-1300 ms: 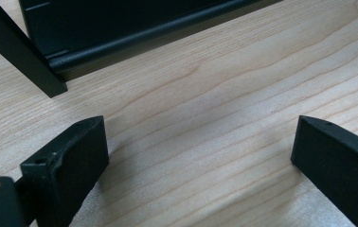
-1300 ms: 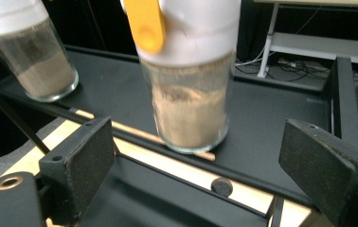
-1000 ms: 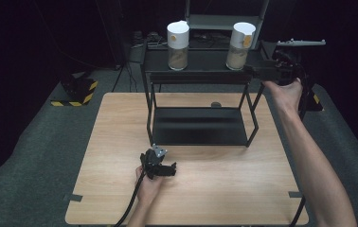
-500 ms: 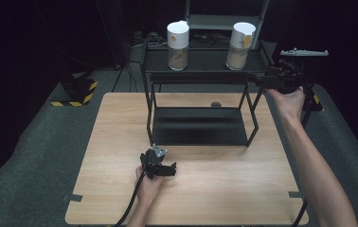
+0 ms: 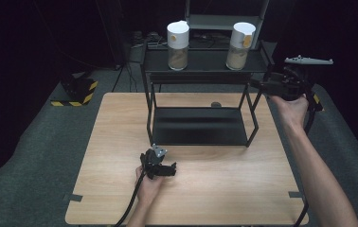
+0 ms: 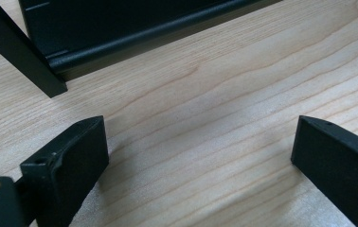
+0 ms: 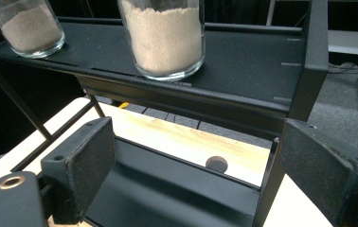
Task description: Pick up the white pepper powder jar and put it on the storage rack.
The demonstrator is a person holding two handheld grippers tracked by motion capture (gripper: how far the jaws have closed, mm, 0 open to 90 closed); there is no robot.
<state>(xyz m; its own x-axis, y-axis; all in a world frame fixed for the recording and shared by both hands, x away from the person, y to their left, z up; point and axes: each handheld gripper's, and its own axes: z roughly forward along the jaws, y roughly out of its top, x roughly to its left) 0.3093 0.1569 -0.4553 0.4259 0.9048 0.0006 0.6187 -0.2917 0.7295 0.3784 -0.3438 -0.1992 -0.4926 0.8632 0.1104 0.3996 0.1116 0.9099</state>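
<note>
Right jar (image 5: 240, 46): glass, filled with sand-like powder, probably heavy, slippery; grasp the glass body under the white lid.
Right gripper (image 5: 257, 83): jaws apart, empty, beside the rack (image 5: 201, 61).
Left gripper (image 5: 170, 170): jaws apart, empty, before the rack.

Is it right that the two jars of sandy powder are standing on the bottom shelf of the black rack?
Not quite. The two jars stand on the top shelf of the black rack, not the bottom one. The high view shows the bottom shelf bare.
</note>
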